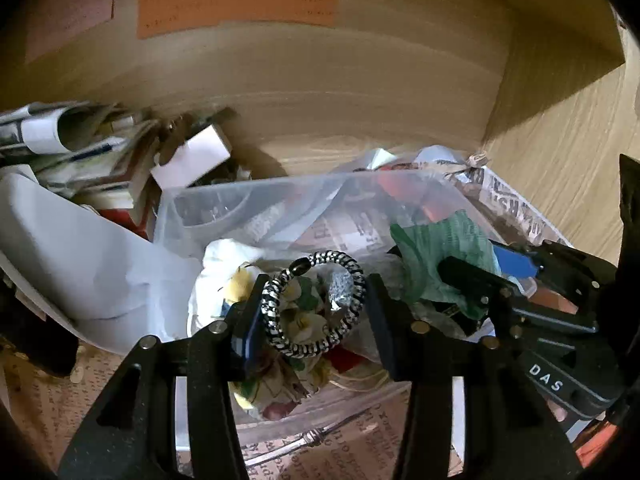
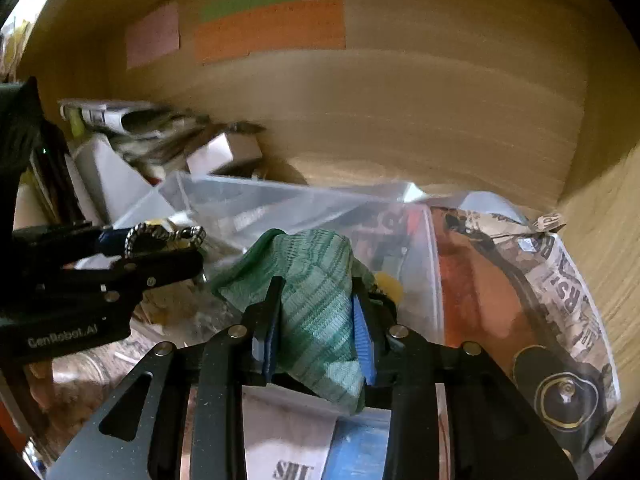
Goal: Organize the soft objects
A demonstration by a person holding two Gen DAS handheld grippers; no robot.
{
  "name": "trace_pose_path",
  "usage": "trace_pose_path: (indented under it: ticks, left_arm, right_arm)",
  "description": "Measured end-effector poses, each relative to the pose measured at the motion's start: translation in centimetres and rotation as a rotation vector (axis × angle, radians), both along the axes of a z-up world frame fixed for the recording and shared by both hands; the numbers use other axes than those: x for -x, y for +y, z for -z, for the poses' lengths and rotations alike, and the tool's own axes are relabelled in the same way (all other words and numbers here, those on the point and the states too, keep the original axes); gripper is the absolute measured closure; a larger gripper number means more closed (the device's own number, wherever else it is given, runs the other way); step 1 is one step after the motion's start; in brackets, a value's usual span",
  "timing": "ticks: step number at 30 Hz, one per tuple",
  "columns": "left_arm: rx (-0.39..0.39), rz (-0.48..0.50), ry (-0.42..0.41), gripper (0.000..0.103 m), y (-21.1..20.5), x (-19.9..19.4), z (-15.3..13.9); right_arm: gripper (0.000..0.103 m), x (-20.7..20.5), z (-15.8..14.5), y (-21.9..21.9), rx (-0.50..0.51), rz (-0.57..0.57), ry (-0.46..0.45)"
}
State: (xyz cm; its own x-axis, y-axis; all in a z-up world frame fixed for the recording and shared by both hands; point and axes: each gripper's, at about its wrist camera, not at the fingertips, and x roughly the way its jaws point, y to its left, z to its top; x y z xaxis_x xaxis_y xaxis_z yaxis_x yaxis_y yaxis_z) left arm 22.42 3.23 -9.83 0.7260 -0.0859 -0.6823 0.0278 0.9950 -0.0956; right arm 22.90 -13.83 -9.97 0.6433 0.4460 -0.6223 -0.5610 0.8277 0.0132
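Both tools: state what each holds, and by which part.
Left tool: the black-and-white hair tie, spanned between its fingers by opposite sides of the loop. Right tool: the green knit cloth, pinched across its bunched middle.

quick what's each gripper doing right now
Left gripper: shut on the hair tie.
Right gripper: shut on the green cloth.

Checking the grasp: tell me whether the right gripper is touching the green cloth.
Touching. The right wrist view shows the right gripper with both pads pressed against the green cloth.
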Motion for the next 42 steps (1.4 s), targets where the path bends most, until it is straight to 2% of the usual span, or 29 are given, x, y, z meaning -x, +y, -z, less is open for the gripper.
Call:
trace_pose_path:
  ticks: [4,8,13,19,22,29,33,37,42]
  left_arm:
    - [0.003,-0.001,-0.004,0.041,0.1,0.0,0.1]
    - [0.013,-0.003,-0.013,0.039,0.4,0.3,-0.3]
    - [0.032,-0.012,-0.061,0.035,0.9,1.7,-1.9]
    - [0.047,-0.018,-0.169,0.035,1.3,4.9,-5.2]
    - [0.046,-0.022,-0.228,0.035,1.3,6.8,-6.9]
    - [0.027,-0.006,-0.358,0.032,0.5,11.6,-10.4]
    - [0.01,-0.004,-0.426,0.021,-0.2,14.2,-11.6]
    - [-0.007,-0.014,-0.468,0.009,-1.0,16.1,-12.2]
    - [-0.021,-0.033,-0.498,0.002,-1.5,18.1,-12.5]
  right_arm:
    - [0.067,0.1,-0.1,0.2,0.017,-0.003,-0.003]
    - [0.056,0.3,-0.5,-0.1,0.01,0.004,-0.014]
    - [0.051,1.4,-2.3,-1.0,-0.023,0.012,-0.062]
    - [0.047,4.0,-5.6,-2.4,-0.089,0.014,-0.156]
    - [0.041,5.8,-7.6,-3.2,-0.13,0.017,-0.218]
    - [0.035,9.7,-10.7,-4.9,-0.226,0.006,-0.311]
    - [0.023,11.6,-11.7,-5.4,-0.251,0.01,-0.355]
    - [0.021,13.1,-12.0,-5.8,-0.268,0.004,-0.366]
    - [0.014,14.6,-12.3,-6.2,-0.278,-0.001,-0.379]
